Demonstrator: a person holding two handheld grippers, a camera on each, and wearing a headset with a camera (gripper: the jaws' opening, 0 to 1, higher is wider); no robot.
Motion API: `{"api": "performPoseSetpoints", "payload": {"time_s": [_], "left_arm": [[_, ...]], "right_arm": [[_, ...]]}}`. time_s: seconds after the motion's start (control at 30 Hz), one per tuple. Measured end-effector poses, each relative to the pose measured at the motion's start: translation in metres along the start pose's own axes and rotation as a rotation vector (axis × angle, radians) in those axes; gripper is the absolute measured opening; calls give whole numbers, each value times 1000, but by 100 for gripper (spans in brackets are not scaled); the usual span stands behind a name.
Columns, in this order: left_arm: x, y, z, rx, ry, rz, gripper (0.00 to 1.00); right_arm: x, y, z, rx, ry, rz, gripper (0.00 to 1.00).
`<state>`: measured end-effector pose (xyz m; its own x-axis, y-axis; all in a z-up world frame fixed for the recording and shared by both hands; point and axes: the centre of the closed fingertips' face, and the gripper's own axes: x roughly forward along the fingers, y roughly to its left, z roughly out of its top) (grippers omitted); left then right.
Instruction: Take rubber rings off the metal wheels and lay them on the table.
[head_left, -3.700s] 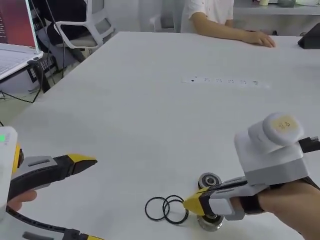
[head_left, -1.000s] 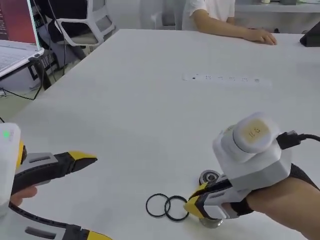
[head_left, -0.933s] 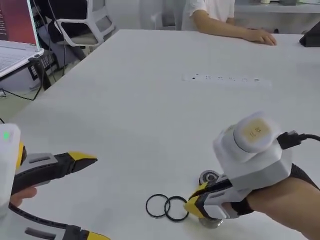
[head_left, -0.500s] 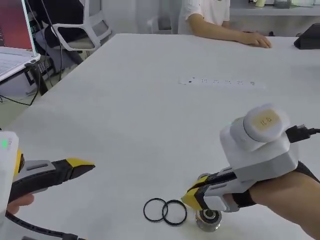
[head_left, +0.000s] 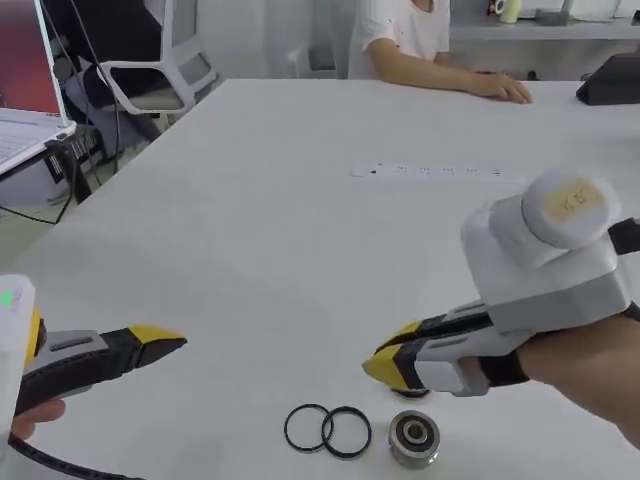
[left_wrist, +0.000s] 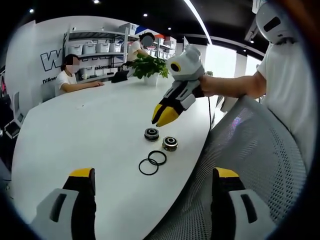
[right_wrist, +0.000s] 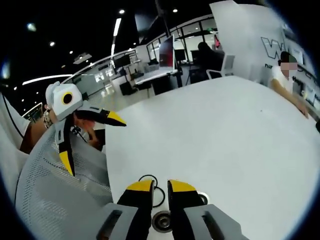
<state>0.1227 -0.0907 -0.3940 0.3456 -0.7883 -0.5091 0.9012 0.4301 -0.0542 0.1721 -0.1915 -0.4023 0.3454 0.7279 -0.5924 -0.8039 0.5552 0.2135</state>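
Two black rubber rings (head_left: 327, 430) lie flat and overlapping on the white table (head_left: 300, 220), near its front edge. Just to their right stands a bare metal wheel (head_left: 413, 439). A second wheel (head_left: 408, 392) peeks out behind my right gripper (head_left: 383, 368), which hovers shut above both wheels with nothing showing between its fingers. The right gripper view looks down on a wheel (right_wrist: 162, 220) under the jaws. My left gripper (head_left: 175, 415) waits open at the left, well apart. The left gripper view shows rings (left_wrist: 153, 162) and both wheels (left_wrist: 160, 138).
A white power strip (head_left: 430, 172) lies across the middle of the table. Another person sits at the far edge with a forearm (head_left: 460, 80) resting on it. An office chair (head_left: 150, 80) and a laptop (head_left: 20, 110) stand off the left side.
My right gripper has lifted up off the near wheel, which now stands uncovered beside the rings. The head camera has tilted. The left gripper has hardly moved.
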Motion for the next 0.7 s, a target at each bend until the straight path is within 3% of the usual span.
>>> {"api": "performPoseSetpoints", "payload": {"time_s": [0.4, 0.6, 0.7], "left_arm": [[1, -6, -1, 26, 19, -30, 97], [1, -7, 1, 41, 23, -41, 98], [1, -6, 4, 47, 21, -42, 99]], "right_arm": [[-29, -4, 30, -19, -121, -17, 10], [-45, -16, 33, -9, -158, -61, 10], [-52, -17, 35, -14, -189, -55, 11]]}}
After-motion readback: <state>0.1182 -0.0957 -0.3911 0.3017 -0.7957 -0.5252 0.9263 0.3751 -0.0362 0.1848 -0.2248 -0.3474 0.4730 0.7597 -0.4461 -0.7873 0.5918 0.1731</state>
